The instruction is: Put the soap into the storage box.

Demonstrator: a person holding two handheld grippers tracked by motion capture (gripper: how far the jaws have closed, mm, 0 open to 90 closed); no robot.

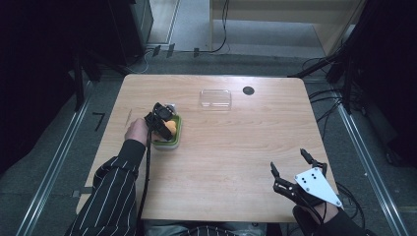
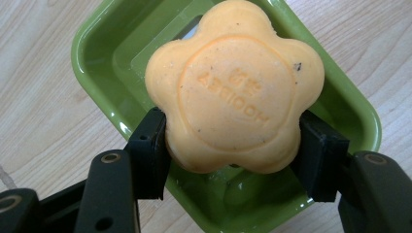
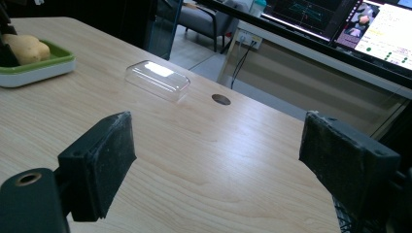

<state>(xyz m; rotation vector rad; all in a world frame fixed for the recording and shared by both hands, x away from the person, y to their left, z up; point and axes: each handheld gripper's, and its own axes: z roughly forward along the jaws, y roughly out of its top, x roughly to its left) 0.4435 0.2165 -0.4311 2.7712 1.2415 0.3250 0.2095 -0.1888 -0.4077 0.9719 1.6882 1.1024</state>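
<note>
A: Where is the soap?

B: The orange flower-shaped bar of soap (image 2: 235,87) sits over the glossy green plastic soap dish (image 2: 97,48), clamped between the jaws of the left gripper (image 2: 233,141). One black pad presses the bar at about eight o'clock, the other at about four o'clock. Its embossed round face looks straight into the left gripper view.

A: Is it lifted or resting?

B: I cannot tell. The bar covers the middle of the dish, and the green rim shows all around it.

A: And from above?

B: In the high view the left gripper (image 1: 162,123) is over the dish (image 1: 174,137), which stands on the pale wooden bench (image 1: 236,147) at roughly nine o'clock from the bench's centre. A hand in a striped sleeve (image 1: 115,182) holds the gripper, coming up from about seven o'clock.

A: The other one?

B: The right gripper (image 1: 290,164) is near the bench's corner at about five o'clock, well apart from the dish. Its jaws stand wide apart with nothing between them; in the right gripper view bare wood shows in the gap.

A: Anything else on the bench?

B: A clear plastic lid (image 1: 215,98) lies at about twelve o'clock, with a small dark round grommet (image 1: 248,90) just beside it at its two o'clock. In the right gripper view the lid (image 3: 157,79) is at about eleven o'clock, the dish farther off at ten.
</note>
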